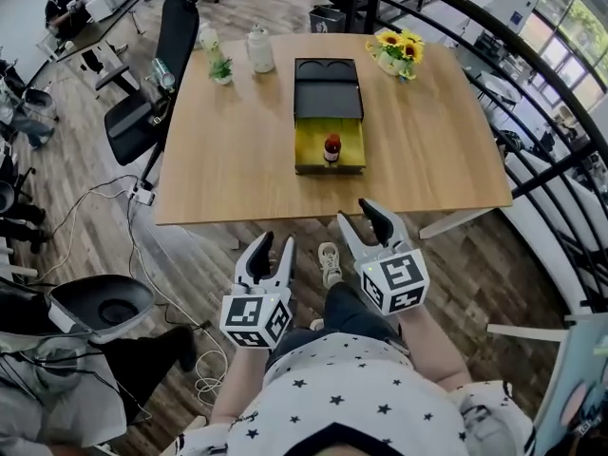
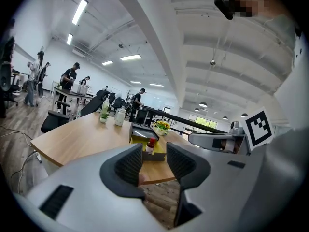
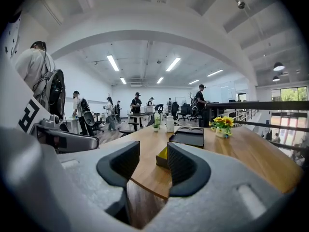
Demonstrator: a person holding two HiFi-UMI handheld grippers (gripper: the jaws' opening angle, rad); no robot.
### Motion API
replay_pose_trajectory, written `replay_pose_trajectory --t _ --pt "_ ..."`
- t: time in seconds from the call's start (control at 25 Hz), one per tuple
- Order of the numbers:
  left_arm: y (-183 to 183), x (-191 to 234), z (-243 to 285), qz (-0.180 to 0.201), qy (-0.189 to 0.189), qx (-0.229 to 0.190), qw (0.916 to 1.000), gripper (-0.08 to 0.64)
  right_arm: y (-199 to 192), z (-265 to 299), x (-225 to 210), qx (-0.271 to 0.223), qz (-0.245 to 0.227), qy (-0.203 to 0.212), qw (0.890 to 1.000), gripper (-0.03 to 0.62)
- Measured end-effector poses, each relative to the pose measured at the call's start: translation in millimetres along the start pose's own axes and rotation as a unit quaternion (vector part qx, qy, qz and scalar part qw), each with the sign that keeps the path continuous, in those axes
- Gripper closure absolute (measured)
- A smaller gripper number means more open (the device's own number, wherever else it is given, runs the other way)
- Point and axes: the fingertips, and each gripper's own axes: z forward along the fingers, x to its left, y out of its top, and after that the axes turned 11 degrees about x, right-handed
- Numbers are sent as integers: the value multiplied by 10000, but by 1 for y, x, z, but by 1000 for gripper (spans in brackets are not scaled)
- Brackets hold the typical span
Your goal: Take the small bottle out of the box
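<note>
A small brown bottle with a red cap (image 1: 332, 147) stands upright in the pulled-out yellow drawer (image 1: 309, 150) of a black box (image 1: 327, 88) in the middle of the wooden table (image 1: 237, 150). The left gripper view shows the bottle (image 2: 151, 146) beyond the jaws. My left gripper (image 1: 274, 252) (image 2: 154, 162) is open and empty, held short of the table's near edge. My right gripper (image 1: 366, 218) (image 3: 153, 164) is also open and empty, just over that edge. In the right gripper view the box (image 3: 187, 136) and a corner of the drawer (image 3: 161, 154) lie ahead.
A pot of sunflowers (image 1: 398, 53) stands at the table's far right. A white jar (image 1: 260, 49) and a small potted plant (image 1: 219, 68) stand at the far left. A black office chair (image 1: 152, 93) is at the table's left side. Cables (image 1: 76, 217) lie on the floor.
</note>
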Motion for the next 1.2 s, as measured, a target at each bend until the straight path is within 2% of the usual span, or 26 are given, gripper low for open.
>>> replay_pose_trajectory --t 0.52,1.2 --pt "23 25 85 -86 184 342 9992 414 18 95 -69 305 -158 142 9993 433" --pt "41 51 149 -273 266 651 9972 414 -6 196 -117 1177 -386 189 9921 433"
